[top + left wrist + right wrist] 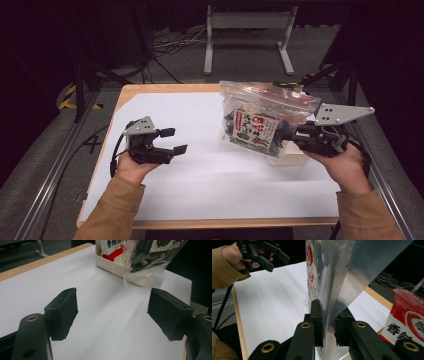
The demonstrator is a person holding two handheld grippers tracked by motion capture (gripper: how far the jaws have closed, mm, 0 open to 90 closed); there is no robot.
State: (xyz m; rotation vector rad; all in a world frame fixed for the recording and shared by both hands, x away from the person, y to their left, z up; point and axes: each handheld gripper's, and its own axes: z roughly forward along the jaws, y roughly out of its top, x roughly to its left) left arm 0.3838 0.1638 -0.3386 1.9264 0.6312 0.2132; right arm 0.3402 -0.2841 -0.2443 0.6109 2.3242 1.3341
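- Two grippers are working over the white sheet (pixel 215 165) on the wooden table (pixel 165 89). In the high view the right gripper (pixel 295 131) pinches one edge of a clear zip bag (pixel 262 117) stuffed with printed packets, holding it off the sheet near the table's right edge, above a shallow white tray (pixel 289 156).
- Same view: the left gripper (pixel 172 141) sits near the left edge, jaws spread, nothing between them. My read: the bag is lifted and in one-handed control; wherever it goes next is not yet done.
- Left gripper view: both black pads (pixel 63 312) stand wide apart over bare white sheet (pixel 107 335). Ahead, the tray (pixel 110 265) holds a red-and-white packet (pixel 112 250), and the bag's lower corner (pixel 147 262) dangles over the tray's rim.
- Right gripper view: the jaws are pressed together on the bag's plastic film (pixel 329 322), which rises between the pads (pixel 317 315). The left gripper (pixel 265 256) shows far off, open.
- Hard to make out: the packet print is too blurred to read, the bag's top is cut off in both gripper views, and I cannot tell whether the zip seal is closed.
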